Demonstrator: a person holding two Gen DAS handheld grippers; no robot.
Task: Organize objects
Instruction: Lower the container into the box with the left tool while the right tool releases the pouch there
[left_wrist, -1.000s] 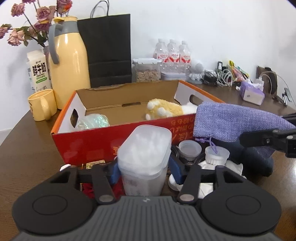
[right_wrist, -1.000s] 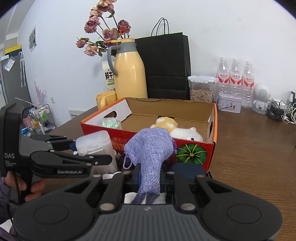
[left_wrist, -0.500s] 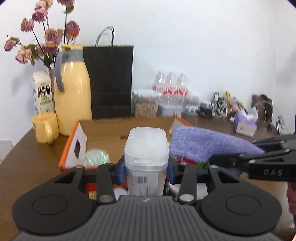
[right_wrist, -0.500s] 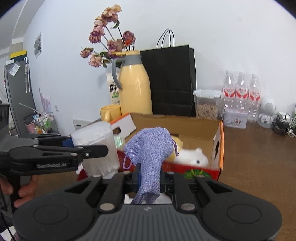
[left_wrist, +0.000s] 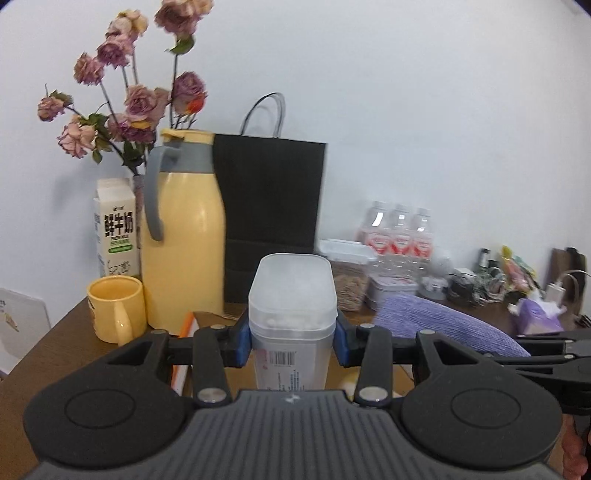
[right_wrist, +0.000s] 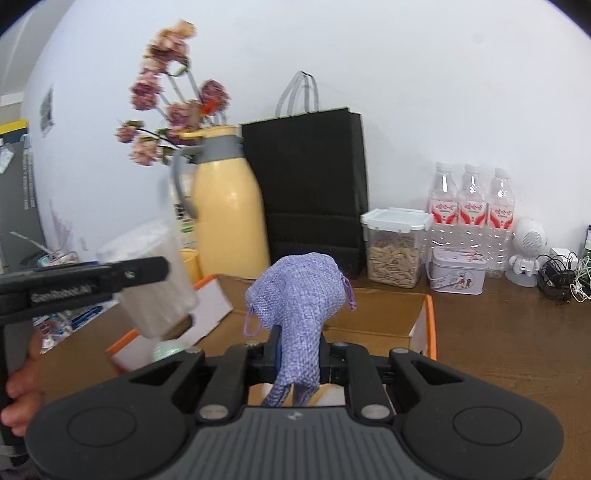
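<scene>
The left gripper (left_wrist: 291, 341) holds a clear plastic container (left_wrist: 291, 314) upright, its blue pads pressing the 2 sides, lifted above the cardboard box (right_wrist: 373, 314). The right gripper (right_wrist: 299, 360) has its jaws closed tight on a purple fabric pouch (right_wrist: 299, 295), which stands up over the open box. Behind the box on the brown bench (right_wrist: 498, 325) stand a yellow mug (left_wrist: 116, 308), a yellow jug (left_wrist: 184, 236), a black paper bag (left_wrist: 271, 218) and 3 water bottles (right_wrist: 471, 206).
</scene>
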